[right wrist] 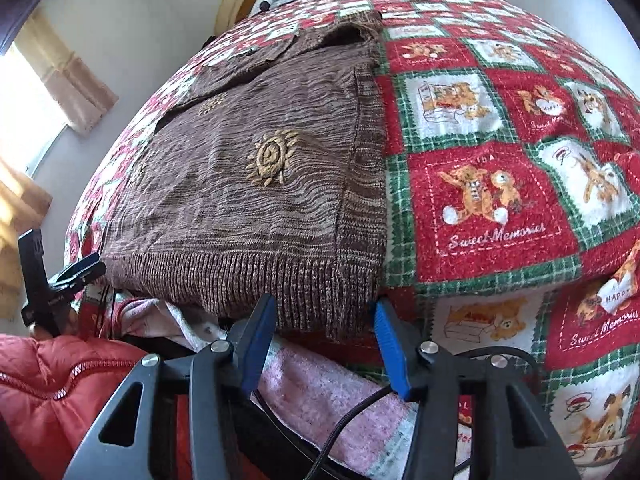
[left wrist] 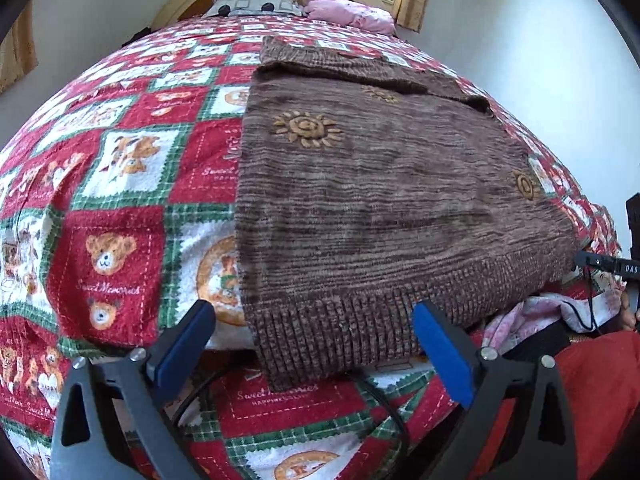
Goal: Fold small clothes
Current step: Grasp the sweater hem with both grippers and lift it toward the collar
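On the teddy-bear patchwork bedspread lies the brown knitted sweater, sleeve folded in. Left gripper jaws stand wide at its hem; right gripper jaws, half-narrowed, straddle the hem corner. Risk: pinching the bedspread beneath too, dragging both.

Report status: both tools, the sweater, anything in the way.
Left tool open at the ribbed hem. Right tool open, hem corner between its pads, no grip. Brown sweater flat on the bedspread. Pink cloth bunched under the near hem.

One brown sweater, two pillows, one teddy-bear blanket, two grippers.
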A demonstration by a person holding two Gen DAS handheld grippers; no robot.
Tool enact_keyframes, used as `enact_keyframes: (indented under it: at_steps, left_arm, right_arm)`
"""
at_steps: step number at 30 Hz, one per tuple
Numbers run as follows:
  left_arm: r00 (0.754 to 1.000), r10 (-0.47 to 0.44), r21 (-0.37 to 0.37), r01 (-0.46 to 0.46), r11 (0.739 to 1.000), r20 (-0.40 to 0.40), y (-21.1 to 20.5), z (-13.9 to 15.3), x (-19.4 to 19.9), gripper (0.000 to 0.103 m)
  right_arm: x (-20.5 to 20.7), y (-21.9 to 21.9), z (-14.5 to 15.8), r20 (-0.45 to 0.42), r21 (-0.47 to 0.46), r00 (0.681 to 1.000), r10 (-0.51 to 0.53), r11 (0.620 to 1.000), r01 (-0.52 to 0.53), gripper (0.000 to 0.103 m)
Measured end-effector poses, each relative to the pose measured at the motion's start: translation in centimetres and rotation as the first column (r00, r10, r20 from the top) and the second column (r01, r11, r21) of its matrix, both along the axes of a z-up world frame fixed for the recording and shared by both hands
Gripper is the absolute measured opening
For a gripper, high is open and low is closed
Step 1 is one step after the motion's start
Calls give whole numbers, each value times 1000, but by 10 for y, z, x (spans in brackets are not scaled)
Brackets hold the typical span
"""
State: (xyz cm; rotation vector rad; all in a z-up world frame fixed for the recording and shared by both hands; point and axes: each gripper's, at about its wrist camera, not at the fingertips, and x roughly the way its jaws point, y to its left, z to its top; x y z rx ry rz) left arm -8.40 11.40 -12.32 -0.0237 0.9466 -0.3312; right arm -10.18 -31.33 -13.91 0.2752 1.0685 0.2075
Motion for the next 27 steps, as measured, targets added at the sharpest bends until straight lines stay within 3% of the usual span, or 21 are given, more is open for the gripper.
enact_keyframes:
  at_steps: [1, 2, 3, 4, 7, 10, 12, 14, 20, 27]
  left_arm:
    - [1000, -5, 5, 5, 1000, 4, -1, 0, 1, 100]
    - [1000, -7, 9, 7, 1000, 10, -2, 0, 0, 99]
    - [1000, -10, 12, 10, 1000, 14, -3, 1, -1, 95]
    - [1000, -19, 13, 19, 1000, 16, -4, 1, -1, 92]
    - [999, -40, 19, 40, 999, 24, -7, 2, -3, 84]
    - [998, -53, 48, 51, 998, 39, -12, 4, -5, 68]
    - [997, -65, 43, 63, 997, 40, -12, 6, -5, 40]
    - [997, -73, 20, 72, 997, 28, -12, 7, -4, 28]
    - [998, -54, -37, 54, 998, 16, -7, 11, -1, 12]
    - [998, -53, -77, 56, 995, 34, -7, 21, -2, 12]
  right_arm:
    - [0, 0, 0, 2, -3, 1000, 1, 1000, -1, 50]
    - [0, 1, 0, 3, -10, 1000, 5, 1000, -5, 39]
    - [1, 2, -2, -5, -22, 1000, 13, 1000, -13, 13]
    - [2, 3, -4, -15, -19, 1000, 24, 1000, -24, 8]
    - [3, 7, -6, -23, -22, 999, 38, 999, -38, 8]
    - [2, 11, -4, -11, -48, 998, 55, 997, -55, 8]
    - [2, 9, -1, -4, -35, 999, 52, 998, -52, 7]
    - [1, 4, 3, 10, 8, 999, 45, 999, -45, 7]
    - [-2, -9, 18, 56, 88, 998, 5, 996, -10, 7]
    - [-4, -4, 24, 81, 31, 997, 5, 999, -7, 7]
